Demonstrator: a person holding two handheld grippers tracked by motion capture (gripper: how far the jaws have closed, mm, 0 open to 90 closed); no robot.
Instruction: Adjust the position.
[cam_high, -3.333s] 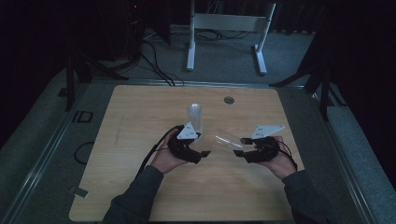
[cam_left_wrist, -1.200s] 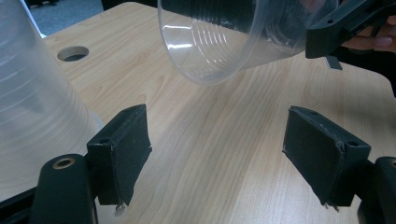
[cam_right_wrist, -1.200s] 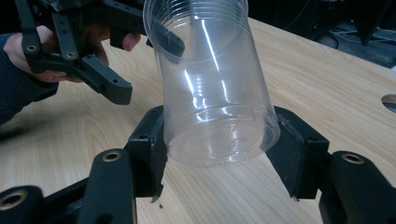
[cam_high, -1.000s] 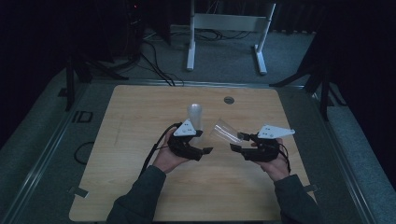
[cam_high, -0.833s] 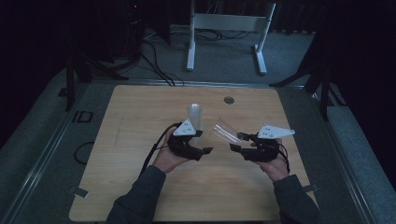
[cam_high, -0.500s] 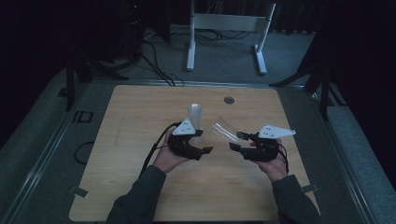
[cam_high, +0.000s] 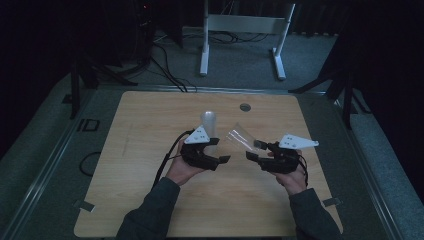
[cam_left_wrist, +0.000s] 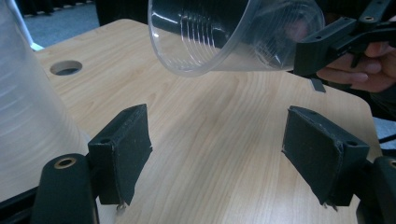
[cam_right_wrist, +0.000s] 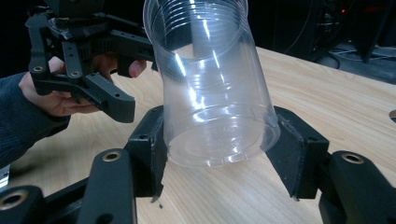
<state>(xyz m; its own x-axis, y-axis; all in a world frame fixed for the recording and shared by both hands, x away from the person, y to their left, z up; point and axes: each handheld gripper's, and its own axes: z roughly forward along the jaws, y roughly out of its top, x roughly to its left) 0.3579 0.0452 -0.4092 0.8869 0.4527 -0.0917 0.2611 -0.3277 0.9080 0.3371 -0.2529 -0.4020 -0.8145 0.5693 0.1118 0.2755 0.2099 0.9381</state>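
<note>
Work in hand: separating or handling clear plastic cups over a wooden desk (cam_high: 150, 150), judged from how the cups are held.
Right gripper (cam_high: 255, 150): fingers clenched on the base of a clear cup (cam_high: 239, 136); in the right gripper view the pads (cam_right_wrist: 154, 149) press either side of the cup's bottom.
Clear cup, position: lifted off the desk, tilted, its open mouth turned toward the left gripper; nothing inside, walls ribbed near the rim.
Reason for hold: gripping at the base leaves the mouth free, probably so it can be presented to, or slid toward, the other cup.
Left gripper (cam_high: 220, 159): fingers released, standing apart with only bare desk between the pads (cam_left_wrist: 123, 149) in the left gripper view.
Frosted cup (cam_high: 208, 127): upright, just beside the left gripper on its far side; its wall runs along the left edge of the left gripper view; I cannot tell if it touches the gripper, or whether it is one cup or a stack.
Frosted cup, contents: none visible.
Desk hole (cam_high: 244, 107): round grommet near the far edge, well apart from both cups.
Next move, judged: left fingers need to close on a cup before anything transfers.
</note>
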